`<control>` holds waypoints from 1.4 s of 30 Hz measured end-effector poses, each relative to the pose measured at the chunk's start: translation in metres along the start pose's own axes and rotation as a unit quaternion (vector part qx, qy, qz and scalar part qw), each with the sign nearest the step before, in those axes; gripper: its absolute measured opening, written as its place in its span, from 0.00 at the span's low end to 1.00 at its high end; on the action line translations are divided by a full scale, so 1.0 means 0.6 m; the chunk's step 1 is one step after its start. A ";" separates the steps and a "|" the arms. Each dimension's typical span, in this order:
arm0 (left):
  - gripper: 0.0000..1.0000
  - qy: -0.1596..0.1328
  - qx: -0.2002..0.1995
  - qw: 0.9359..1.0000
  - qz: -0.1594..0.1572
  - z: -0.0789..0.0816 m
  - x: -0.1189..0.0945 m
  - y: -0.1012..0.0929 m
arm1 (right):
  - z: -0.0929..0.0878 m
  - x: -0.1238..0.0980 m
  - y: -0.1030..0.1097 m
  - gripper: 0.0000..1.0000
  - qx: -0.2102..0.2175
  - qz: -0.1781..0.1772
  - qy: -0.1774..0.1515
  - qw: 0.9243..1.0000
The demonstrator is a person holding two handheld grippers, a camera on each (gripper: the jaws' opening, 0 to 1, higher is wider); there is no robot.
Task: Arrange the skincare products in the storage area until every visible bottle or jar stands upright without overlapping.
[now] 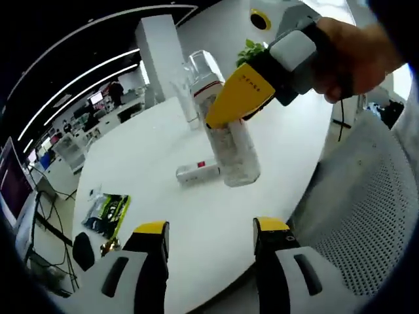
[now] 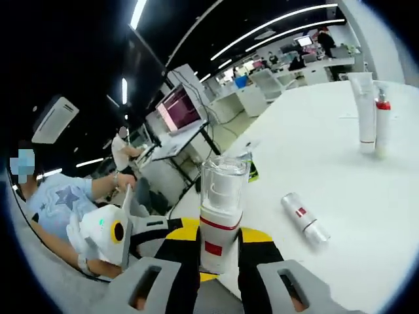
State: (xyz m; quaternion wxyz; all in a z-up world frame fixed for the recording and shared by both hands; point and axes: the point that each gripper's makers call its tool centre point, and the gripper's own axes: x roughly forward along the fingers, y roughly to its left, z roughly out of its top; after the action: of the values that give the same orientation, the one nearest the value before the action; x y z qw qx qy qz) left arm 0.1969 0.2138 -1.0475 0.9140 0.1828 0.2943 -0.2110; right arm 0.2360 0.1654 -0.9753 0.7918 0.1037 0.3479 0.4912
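My right gripper is shut on the white lower body of a pump bottle with a clear cap and a red band. In the left gripper view a hand brings that gripper in from the upper right, and the held bottle hangs over the round white table. A small white bottle with a red label lies on its side just beside it. Further back a tall white tube and a red-collared bottle stand upright together. My left gripper is open near the table edge, nothing between its jaws.
A green packet lies near the table's rim. A white mesh chair stands close at the right. A seated person in a light blue shirt is beyond the table. Desks with a monitor stand further off.
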 end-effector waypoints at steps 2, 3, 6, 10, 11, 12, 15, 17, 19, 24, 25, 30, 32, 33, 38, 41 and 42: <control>0.47 0.010 0.014 1.000 0.000 -0.007 0.001 -0.002 | 0.003 -0.008 -0.017 0.13 0.000 -0.013 -0.006 1.000; 0.46 0.014 0.016 1.000 0.004 -0.009 0.001 0.000 | 0.006 -0.010 -0.024 0.13 0.002 -0.017 -0.009 1.000; 0.45 0.016 0.009 1.000 0.008 -0.011 0.000 0.004 | 0.015 -0.018 -0.048 0.13 0.000 -0.032 -0.017 0.999; 0.37 0.028 0.013 0.999 0.007 -0.019 0.001 0.002 | 0.026 -0.019 -0.071 0.13 -0.009 -0.046 -0.021 0.999; 0.34 0.031 0.014 0.999 0.008 -0.021 0.000 0.003 | 0.030 -0.018 -0.076 0.13 -0.012 -0.047 -0.023 0.999; 0.30 0.029 0.018 0.999 0.013 -0.019 -0.002 0.006 | 0.034 -0.017 -0.080 0.13 -0.015 -0.049 -0.027 0.998; 0.30 0.033 0.014 0.999 0.013 -0.022 0.000 0.008 | 0.039 -0.013 -0.094 0.13 -0.026 -0.059 -0.029 0.998; 0.29 0.044 0.016 0.999 0.010 -0.029 0.001 0.005 | 0.043 -0.010 -0.102 0.13 -0.030 -0.061 -0.029 0.997; 0.28 0.046 0.013 0.999 0.007 -0.030 0.001 0.003 | 0.049 -0.008 -0.113 0.13 -0.044 -0.071 -0.027 0.996; 0.28 0.056 0.012 0.998 0.003 -0.038 0.003 0.000 | 0.066 -0.004 -0.142 0.13 -0.080 -0.097 -0.026 0.992; 0.28 0.057 0.012 0.998 0.003 -0.039 0.003 0.000 | 0.069 -0.004 -0.147 0.13 -0.081 -0.101 -0.026 0.991; 0.29 0.064 0.009 0.998 0.001 -0.046 0.006 -0.003 | 0.084 -0.003 -0.171 0.13 -0.086 -0.119 -0.035 0.989; 0.28 0.071 0.011 0.997 0.000 -0.051 0.008 -0.005 | 0.085 0.001 -0.185 0.13 -0.082 -0.128 -0.033 0.988; 0.28 0.071 0.009 0.997 -0.001 -0.051 0.008 -0.005 | 0.087 0.002 -0.191 0.14 -0.086 -0.133 -0.034 0.987; 0.27 0.077 0.015 0.997 -0.008 -0.056 0.011 -0.012 | 0.104 0.009 -0.236 0.14 -0.085 -0.171 -0.041 0.981; 0.26 0.080 0.014 0.997 -0.010 -0.059 0.011 -0.013 | 0.117 0.016 -0.261 0.14 -0.085 -0.189 -0.047 0.977; 0.26 0.080 0.016 0.997 -0.011 -0.059 0.011 -0.014 | 0.120 0.018 -0.267 0.14 -0.083 -0.195 -0.050 0.976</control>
State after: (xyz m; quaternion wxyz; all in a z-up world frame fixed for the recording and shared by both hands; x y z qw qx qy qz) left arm 0.1812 0.2209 -1.0806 0.8824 0.2102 0.3650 -0.2099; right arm 0.3992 0.1080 -1.0085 0.8943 -0.0078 0.2797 0.3492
